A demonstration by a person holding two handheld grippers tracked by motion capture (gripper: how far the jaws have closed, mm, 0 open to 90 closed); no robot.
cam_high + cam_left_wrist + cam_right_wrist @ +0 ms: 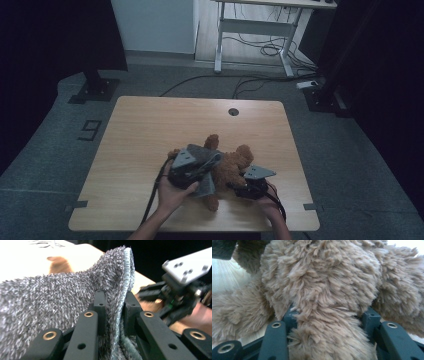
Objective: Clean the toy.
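The bear (231, 165) lay at lower centre of the table (140, 140), a grey cloth (205, 186) draped over its left side. The left gripper (113, 308) was clamped on the cloth's hem; the right gripper (329, 322) had its jaws around a furry limb, w/ fur bulging between them (prob. gripped). To do this well: keep the bear pinned and pull the cloth steadily along the hem. No containers in sight.

The left gripper (196, 167) and grey cloth (206, 186) cover much of the brown teddy bear (234, 165) in the high view, and the bear's fur buries the right gripper's (329, 315) jaw tips.
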